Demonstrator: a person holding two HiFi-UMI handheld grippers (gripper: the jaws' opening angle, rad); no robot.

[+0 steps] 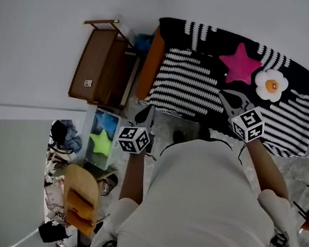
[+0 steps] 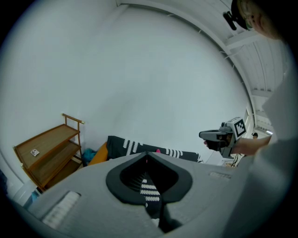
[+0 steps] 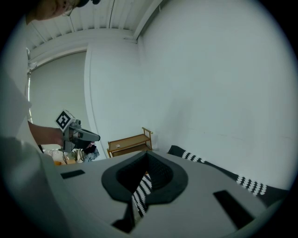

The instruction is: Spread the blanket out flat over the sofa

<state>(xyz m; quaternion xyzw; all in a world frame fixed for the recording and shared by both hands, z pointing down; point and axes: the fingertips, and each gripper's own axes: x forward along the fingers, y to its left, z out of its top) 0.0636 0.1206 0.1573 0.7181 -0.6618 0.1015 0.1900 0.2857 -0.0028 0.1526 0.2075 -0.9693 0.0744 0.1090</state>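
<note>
A person (image 1: 199,204) in a pale top, seen from above, stands at the front of a sofa (image 1: 150,66) with an orange arm and holds a claw in each hand. The left claw (image 1: 146,114) is pressed together on a fold of the black-and-white striped blanket (image 1: 191,79). In the left gripper view a narrow strip of the striped knit runs down through the closed jaws toward the camera. The right claw (image 1: 226,94) is likewise pinching the blanket, and the right gripper view shows a striped band caught between its jaws. Both claws point slightly downward toward the sofa and are well apart, the left near the sofa's orange arm and the right over the front part of the blanket. The blanket lies ahead of both claws. It covers the sofa's seat and back from the orange arm across to the far end, and its front edge is close to both claws. Beyond the right claw a pink star cushion (image 1: 240,64) rests on the blanket. Just to the right of the star is a white cushion (image 1: 271,85) with an orange centre. To the left of the left claw, past the sofa's arm, a wooden shelf (image 1: 102,67) stands against a plain white wall (image 1: 55,15). Each gripper view shows the other claw off to one side.
</note>
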